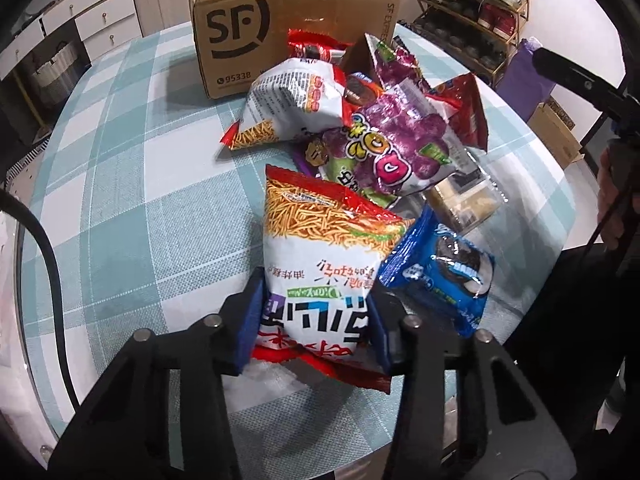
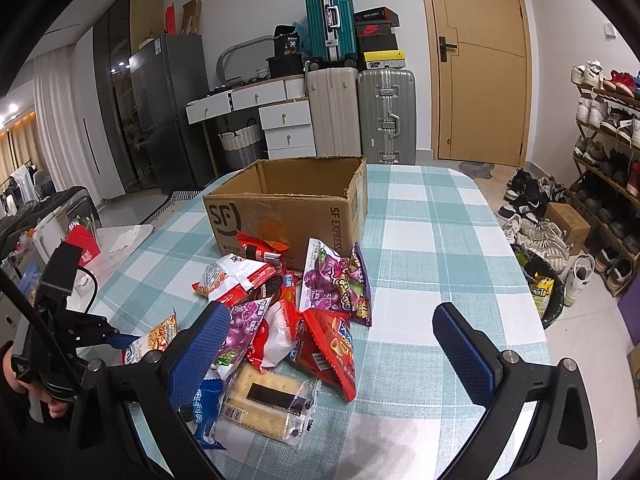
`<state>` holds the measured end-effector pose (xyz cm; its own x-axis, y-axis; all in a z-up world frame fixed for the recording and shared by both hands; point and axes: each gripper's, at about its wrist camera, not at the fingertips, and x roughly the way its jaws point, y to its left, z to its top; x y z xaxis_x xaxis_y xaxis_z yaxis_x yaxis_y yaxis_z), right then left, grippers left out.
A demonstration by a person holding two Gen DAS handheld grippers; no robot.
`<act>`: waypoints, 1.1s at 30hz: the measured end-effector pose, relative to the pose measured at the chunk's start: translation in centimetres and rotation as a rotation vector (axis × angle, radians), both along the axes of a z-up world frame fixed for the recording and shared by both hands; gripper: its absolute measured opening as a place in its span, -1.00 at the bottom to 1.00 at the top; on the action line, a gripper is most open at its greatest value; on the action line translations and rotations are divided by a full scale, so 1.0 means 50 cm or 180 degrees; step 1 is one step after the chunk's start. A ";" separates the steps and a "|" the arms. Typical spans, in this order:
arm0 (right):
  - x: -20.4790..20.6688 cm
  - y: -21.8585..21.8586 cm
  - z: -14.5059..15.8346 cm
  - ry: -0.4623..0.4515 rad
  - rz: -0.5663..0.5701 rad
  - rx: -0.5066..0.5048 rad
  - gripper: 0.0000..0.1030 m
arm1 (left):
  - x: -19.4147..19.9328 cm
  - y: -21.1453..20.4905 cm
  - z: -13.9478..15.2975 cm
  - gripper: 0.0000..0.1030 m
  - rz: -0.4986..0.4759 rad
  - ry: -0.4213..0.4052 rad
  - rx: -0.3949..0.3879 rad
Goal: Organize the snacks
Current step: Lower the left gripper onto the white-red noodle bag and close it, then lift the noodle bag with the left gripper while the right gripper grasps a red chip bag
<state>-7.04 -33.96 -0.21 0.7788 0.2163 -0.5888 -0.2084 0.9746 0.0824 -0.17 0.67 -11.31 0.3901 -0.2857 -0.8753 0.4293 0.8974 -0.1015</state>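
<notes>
My left gripper (image 1: 314,324) is shut on the lower end of a white-and-red noodle snack bag (image 1: 320,256), its blue pads pressing both sides. The right wrist view shows the same bag (image 2: 156,336) at the left edge of the snack pile. A blue cookie pack (image 1: 444,276), a purple grape candy bag (image 1: 396,136) and a second noodle bag (image 1: 288,104) lie behind it. An open SF cardboard box (image 2: 288,208) stands beyond the pile, empty as far as I can see. My right gripper (image 2: 332,320) hangs open above the pile's near side, holding nothing.
The round table (image 2: 440,248) has a teal checked cloth. A clear cracker pack (image 2: 268,400) and red bags (image 2: 332,352) lie at the pile's near side. A black cable (image 1: 48,248) runs along the table's left rim. Suitcases, drawers and a shoe rack stand beyond.
</notes>
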 end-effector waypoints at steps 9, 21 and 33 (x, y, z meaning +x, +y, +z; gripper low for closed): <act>0.001 -0.001 -0.003 -0.0003 -0.0022 0.0027 1.00 | -0.006 0.004 0.007 -0.23 0.0020 -0.0097 0.0006; 0.008 -0.014 -0.011 0.0075 -0.0044 0.0030 1.00 | -0.009 0.032 0.035 -0.23 0.0182 -0.0222 -0.0157; 0.025 -0.004 -0.031 0.0267 0.0074 -0.0028 1.00 | -0.015 0.073 0.071 -0.23 0.0384 -0.0419 -0.0347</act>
<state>-5.78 -34.18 -1.77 0.7215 0.2282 -0.6537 -0.2236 0.9703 0.0919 -0.92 4.34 -7.78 0.5361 -0.3202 -0.7810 0.3354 0.9299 -0.1510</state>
